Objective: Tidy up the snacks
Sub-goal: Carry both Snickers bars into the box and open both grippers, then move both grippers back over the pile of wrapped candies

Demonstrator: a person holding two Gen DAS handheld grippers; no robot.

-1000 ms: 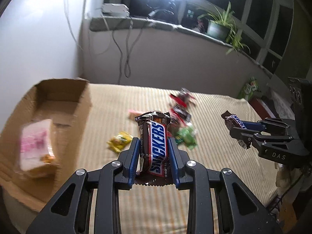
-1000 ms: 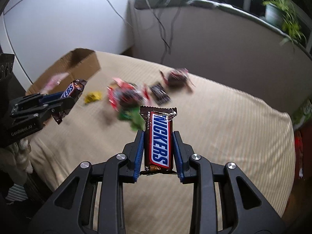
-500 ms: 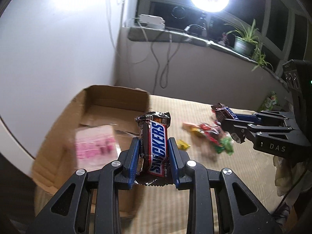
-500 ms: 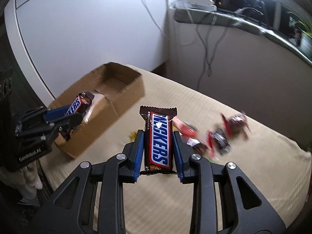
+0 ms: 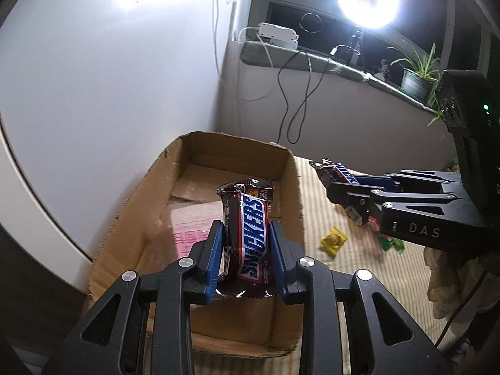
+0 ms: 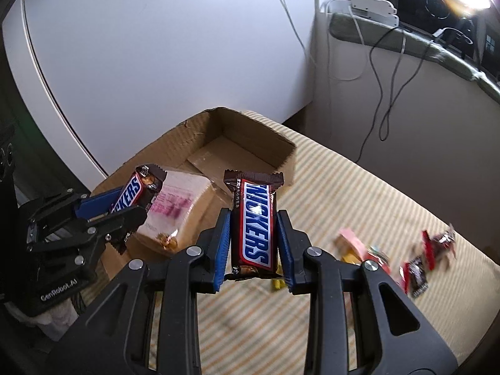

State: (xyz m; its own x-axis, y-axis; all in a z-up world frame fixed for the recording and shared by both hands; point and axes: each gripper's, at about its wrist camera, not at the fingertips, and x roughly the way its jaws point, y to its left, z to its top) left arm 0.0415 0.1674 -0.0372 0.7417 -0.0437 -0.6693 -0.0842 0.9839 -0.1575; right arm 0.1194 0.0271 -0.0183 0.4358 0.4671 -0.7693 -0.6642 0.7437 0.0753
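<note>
Left wrist view — left gripper [image 5: 245,247] clenched on a Snickers bar [image 5: 248,237], above the cardboard box [image 5: 140,218].

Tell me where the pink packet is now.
The pink packet lies inside the box, at its near end, in the right view beside the left tongs.

The left gripper [image 5: 245,250], black with blue pads, is squeezing a brown Snickers bar [image 5: 248,237] with a blue name on it. The bar is hanging over an open brown cardboard box [image 5: 131,218]. A pink and white packet [image 5: 193,228] is lying inside the box. On the right, the other black gripper [image 5: 336,184] is holding a second Snickers bar [image 5: 339,172]. A small yellow candy [image 5: 333,240] is lying on the striped beige cloth [image 5: 328,206] beside the box.
</note>
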